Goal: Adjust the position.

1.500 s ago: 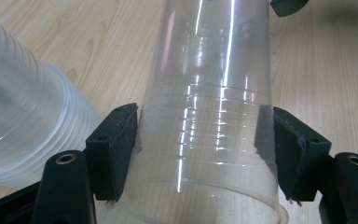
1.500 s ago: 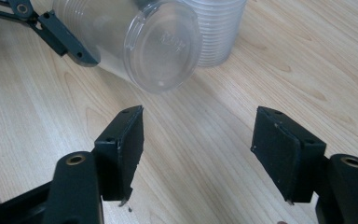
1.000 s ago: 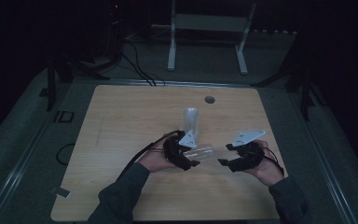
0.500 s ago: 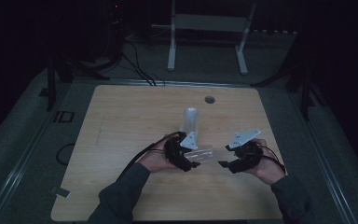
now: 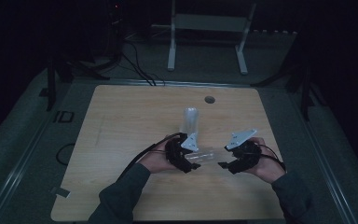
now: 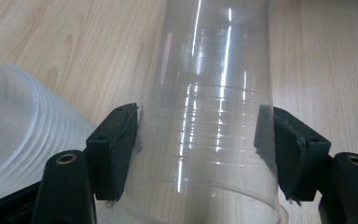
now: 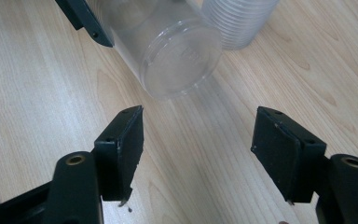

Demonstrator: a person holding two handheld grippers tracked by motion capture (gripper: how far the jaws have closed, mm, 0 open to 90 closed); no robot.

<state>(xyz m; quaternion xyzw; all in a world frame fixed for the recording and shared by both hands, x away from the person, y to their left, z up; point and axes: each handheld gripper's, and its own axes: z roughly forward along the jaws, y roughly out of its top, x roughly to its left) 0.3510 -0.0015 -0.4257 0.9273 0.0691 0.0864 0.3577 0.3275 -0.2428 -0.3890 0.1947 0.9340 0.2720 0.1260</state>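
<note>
At the wooden table, the left gripper sat at about seven o'clock from the table's centre, its jaws clamped on the ribbed upper part of a clear plastic cup. In the left gripper view the two black pads pressed the cup on both sides, and the cup lay on its side above the wood, pointing away from the camera. A stack of clear cups stood upright at twelve o'clock from that gripper, just beside it; its ridged wall showed at nine o'clock in the left gripper view. The right gripper faced the held cup from three o'clock, near but apart from it. Its jaws stood wide with nothing between them, and the cup's round base hung at twelve o'clock ahead of them, with the stack beyond.
</note>
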